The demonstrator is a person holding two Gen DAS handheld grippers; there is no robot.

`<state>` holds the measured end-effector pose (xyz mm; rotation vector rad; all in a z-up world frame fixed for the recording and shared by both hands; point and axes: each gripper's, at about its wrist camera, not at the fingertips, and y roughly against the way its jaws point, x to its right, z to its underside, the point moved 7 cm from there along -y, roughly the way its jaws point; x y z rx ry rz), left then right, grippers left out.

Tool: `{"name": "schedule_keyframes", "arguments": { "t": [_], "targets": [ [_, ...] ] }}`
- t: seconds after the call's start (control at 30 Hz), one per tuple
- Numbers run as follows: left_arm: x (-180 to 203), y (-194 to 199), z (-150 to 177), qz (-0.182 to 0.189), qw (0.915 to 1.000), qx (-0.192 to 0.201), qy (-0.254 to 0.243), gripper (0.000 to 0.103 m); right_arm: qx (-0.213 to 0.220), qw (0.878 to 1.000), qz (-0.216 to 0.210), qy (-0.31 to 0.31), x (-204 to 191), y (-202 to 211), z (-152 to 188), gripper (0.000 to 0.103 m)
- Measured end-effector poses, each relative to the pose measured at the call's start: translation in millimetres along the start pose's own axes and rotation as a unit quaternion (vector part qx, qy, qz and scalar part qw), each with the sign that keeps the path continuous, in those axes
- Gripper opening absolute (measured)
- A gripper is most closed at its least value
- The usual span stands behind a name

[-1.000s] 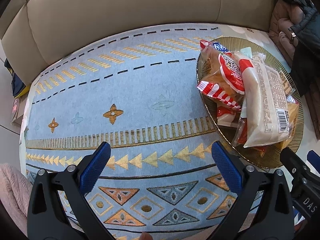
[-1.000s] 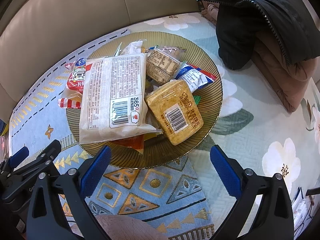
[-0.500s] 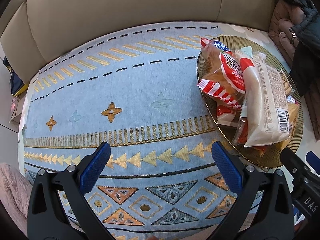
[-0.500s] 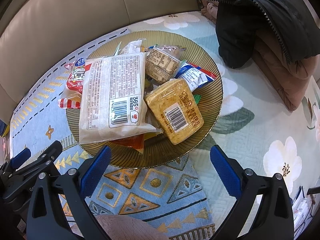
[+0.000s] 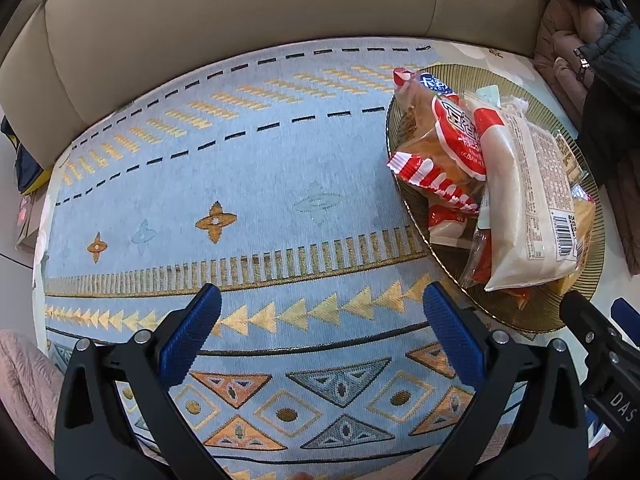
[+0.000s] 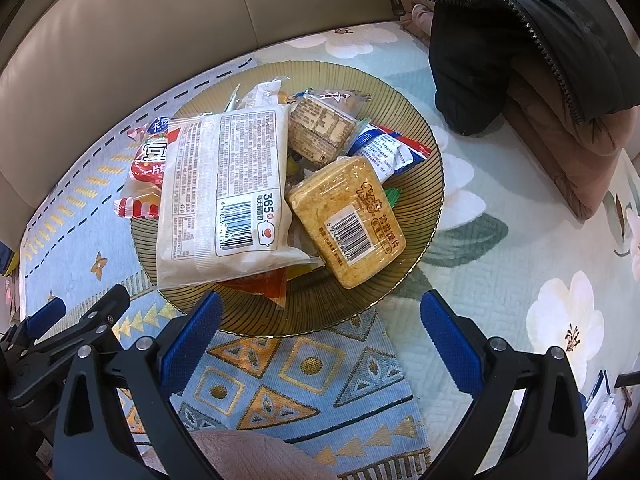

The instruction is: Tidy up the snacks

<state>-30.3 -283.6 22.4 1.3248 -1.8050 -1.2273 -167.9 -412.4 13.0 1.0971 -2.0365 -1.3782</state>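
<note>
both claws are spread wide and hold nothing. the left claw (image 5: 320,336) hangs over the bare blue patterned rug (image 5: 248,184), with the ribbed amber plate (image 5: 560,316) off to its right. the right claw (image 6: 320,332) sits just near of that plate (image 6: 420,140), which carries the snack pile: a big white bread bag (image 6: 224,196) with a barcode on the left, a yellow cake pack (image 6: 348,220) beside it on the right, a red-striped bun pack (image 6: 144,168) poking over the left rim, and a brown-wrapped bar (image 6: 320,128) and a blue-white packet (image 6: 388,152) at the far side. a black jacket (image 6: 500,40) lies far right, with a beige sofa (image 5: 240,8) behind.
</note>
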Motion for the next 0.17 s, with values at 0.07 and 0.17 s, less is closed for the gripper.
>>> {"name": "schedule_keyframes", "arguments": {
  "t": [0.07,0.17],
  "targets": [
    [-1.7,-0.7,0.1,-0.001,1.0000,-0.001,0.002,0.100,0.000,1.000,0.008,0.003,-0.8,-0.2,0.3,0.098],
    [-1.1,-1.1,0.3,0.007,1.0000,-0.002,0.002,0.100,0.006,1.000,0.026,0.011,-2.2,2.3,0.4,0.098]
  ]
}}
